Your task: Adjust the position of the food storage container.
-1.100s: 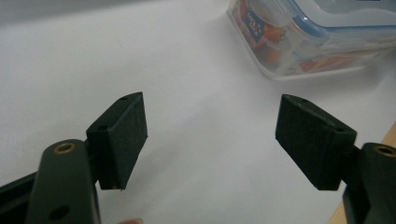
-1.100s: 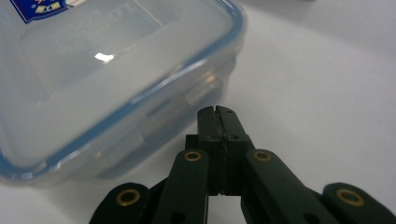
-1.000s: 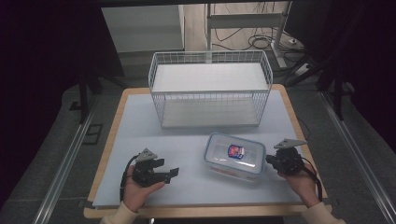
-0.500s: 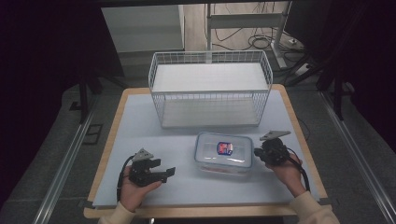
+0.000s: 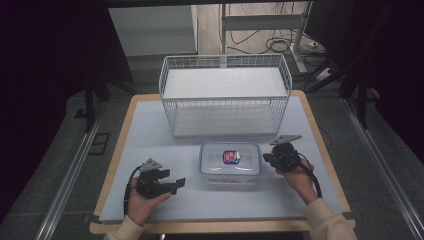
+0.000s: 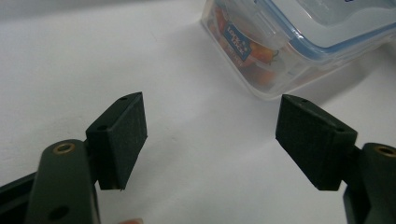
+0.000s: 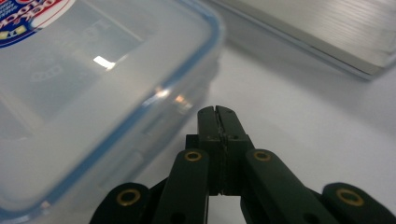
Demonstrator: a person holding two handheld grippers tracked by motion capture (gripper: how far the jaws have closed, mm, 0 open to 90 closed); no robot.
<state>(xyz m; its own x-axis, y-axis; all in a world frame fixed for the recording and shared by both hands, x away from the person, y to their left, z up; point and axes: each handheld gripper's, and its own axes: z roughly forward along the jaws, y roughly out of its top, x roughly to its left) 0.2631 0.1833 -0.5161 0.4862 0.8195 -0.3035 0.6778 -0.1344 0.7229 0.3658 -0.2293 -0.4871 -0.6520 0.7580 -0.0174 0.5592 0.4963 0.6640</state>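
The table [image 5: 150, 125] has a pale top with a wooden edge. A white wire basket [image 5: 225, 95] stands on its far half, and a clear plastic box [image 5: 230, 161] with a blue-rimmed lid lies just in front of the basket.

Overhead and close views, shared container [image 5: 230, 162]

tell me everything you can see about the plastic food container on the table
The plastic food container is a clear, rounded-corner rectangular box with a blue-edged lid and a red and blue label on top. The lid is on, with a side latch flap folded down. Orange contents show through the wall in the left gripper view. It lies flat on the pale table, just in front of the white wire basket. The right hand-held gripper, jaws shut, sits at its right side; the left hand-held gripper is open and apart from it.
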